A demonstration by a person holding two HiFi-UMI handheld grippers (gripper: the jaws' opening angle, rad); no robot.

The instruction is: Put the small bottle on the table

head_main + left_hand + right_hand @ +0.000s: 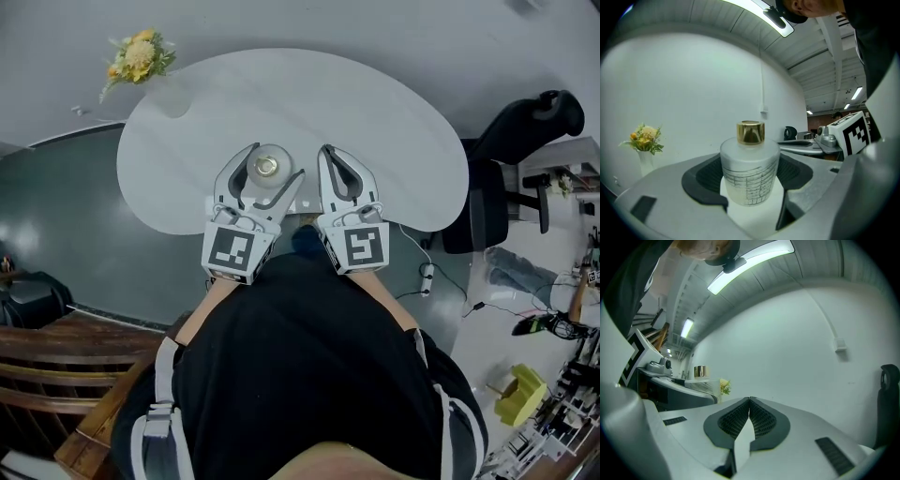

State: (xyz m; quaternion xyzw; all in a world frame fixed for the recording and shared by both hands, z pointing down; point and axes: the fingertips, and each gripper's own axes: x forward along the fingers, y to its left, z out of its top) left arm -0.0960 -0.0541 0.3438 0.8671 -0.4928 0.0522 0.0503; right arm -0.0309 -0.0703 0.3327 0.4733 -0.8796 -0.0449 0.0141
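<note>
Your left gripper (275,164) is clamped on the bottle (750,173). Its dark pads press against the frosted sides, and the gold cap (750,132) points straight up. The bottle is over the near edge of the table (375,122), about midway along it; you cannot tell from these views whether its base touches the top. Your right gripper (749,400) is just beside the left one, also over the table's near edge, with its jaws closed together and nothing between them. Flowers (139,58) stand at the table's far left edge. A black chair (516,131) is off the table's right end.
</note>
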